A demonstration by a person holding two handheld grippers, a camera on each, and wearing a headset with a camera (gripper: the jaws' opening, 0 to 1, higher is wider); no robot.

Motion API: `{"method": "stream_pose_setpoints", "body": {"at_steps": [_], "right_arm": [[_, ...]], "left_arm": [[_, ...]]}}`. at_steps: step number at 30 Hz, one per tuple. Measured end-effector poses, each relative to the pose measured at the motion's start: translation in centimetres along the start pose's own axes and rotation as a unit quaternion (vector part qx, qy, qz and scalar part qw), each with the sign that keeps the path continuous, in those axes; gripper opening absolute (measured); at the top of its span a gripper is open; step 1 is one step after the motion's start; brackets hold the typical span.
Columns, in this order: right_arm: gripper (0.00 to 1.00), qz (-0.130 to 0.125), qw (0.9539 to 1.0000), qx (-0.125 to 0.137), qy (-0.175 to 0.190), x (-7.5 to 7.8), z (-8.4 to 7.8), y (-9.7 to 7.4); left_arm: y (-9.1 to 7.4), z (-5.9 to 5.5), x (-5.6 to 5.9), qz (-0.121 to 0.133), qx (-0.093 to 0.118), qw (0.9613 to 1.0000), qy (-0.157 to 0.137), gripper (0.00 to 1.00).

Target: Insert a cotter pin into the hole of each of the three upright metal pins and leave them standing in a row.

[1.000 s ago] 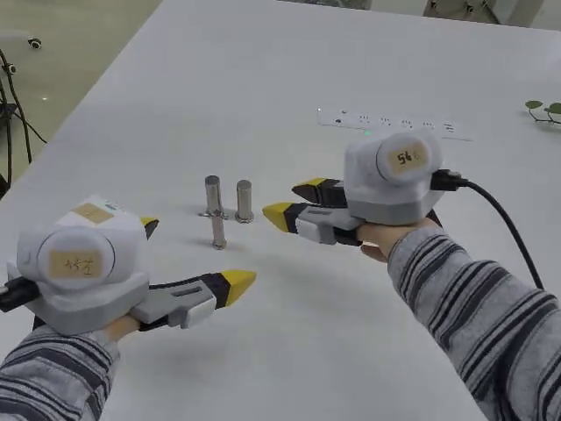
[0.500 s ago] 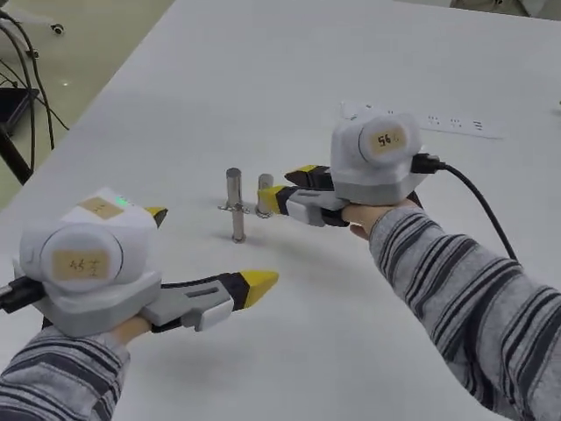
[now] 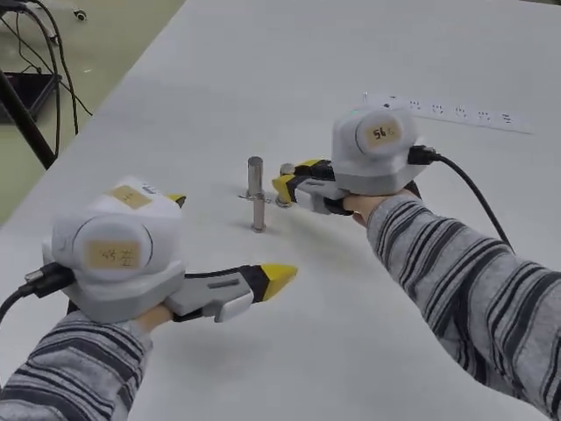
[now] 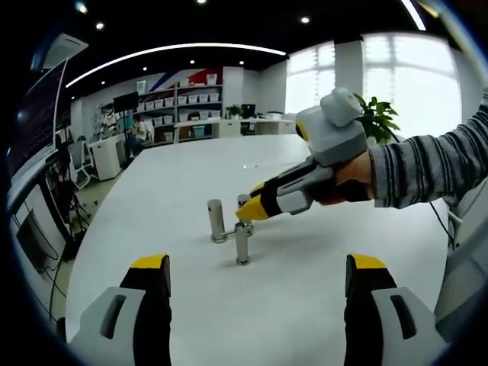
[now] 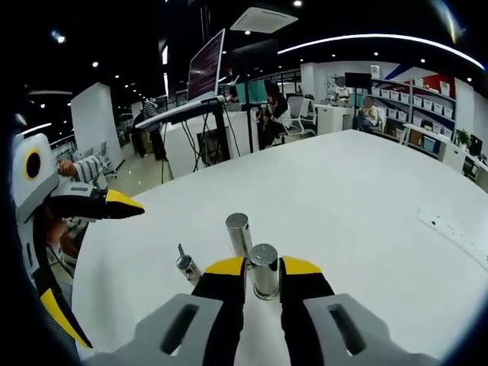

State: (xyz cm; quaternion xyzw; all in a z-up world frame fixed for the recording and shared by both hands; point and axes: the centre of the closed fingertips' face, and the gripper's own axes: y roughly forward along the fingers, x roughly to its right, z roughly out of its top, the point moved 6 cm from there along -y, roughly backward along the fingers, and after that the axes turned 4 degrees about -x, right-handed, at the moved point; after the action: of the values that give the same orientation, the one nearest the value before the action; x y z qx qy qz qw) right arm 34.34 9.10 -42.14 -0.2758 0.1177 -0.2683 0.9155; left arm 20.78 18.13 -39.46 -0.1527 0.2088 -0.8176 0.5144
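Note:
Three upright metal pins stand close together on the white table. The tall pin (image 3: 255,174) (image 5: 239,231) is at the back. A shorter pin (image 3: 259,215) (image 5: 187,267) stands in front, and a thin wire piece lies at their base. My right gripper (image 3: 285,184) (image 5: 264,267) is shut on the third pin (image 3: 287,168) (image 5: 264,276), one yellow-tipped jaw on each side of it. My left gripper (image 3: 228,239) (image 4: 258,263) hovers wide open near the table's front, holding nothing, short of the pins (image 4: 242,244).
A white power strip (image 3: 447,112) lies at the far right of the table. A black cable (image 3: 473,197) trails from the right gripper. The table's left edge drops to the floor, where black stand legs (image 3: 26,114) and cords sit.
My right gripper moved left to the pins and its jaws closed around the rightmost pin. The left gripper stayed open and low. The head camera shifted.

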Motion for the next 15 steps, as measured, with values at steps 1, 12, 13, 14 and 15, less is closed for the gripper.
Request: {"method": "stream_pose_setpoints", "body": {"at_steps": [1,12,13,14,15], "right_arm": [[0.11,0.001,1.0000,0.000,0.001,-0.07,0.02,-0.04],[0.09,0.002,1.0000,0.005,0.007,0.11,0.05,0.16],[0.09,0.006,0.9999,-0.002,-0.009,0.06,0.08,0.08],[0.08,0.009,0.9999,-0.004,-0.008,0.00,0.11,0.04],[0.08,0.010,0.9999,-0.006,-0.006,-0.06,0.19,-0.20]], "left_arm": [[0.00,0.01,0.03,0.000,0.001,1.0000,0.001,0.94],[0.31,-0.04,0.61,-0.007,-0.002,1.0000,0.007,0.94],[0.30,-0.01,0.58,-0.007,-0.002,0.9999,0.008,0.94],[0.29,0.03,0.55,-0.006,0.000,0.9999,0.008,0.94],[0.29,0.09,0.50,-0.006,0.001,0.9999,0.008,0.94]]}}
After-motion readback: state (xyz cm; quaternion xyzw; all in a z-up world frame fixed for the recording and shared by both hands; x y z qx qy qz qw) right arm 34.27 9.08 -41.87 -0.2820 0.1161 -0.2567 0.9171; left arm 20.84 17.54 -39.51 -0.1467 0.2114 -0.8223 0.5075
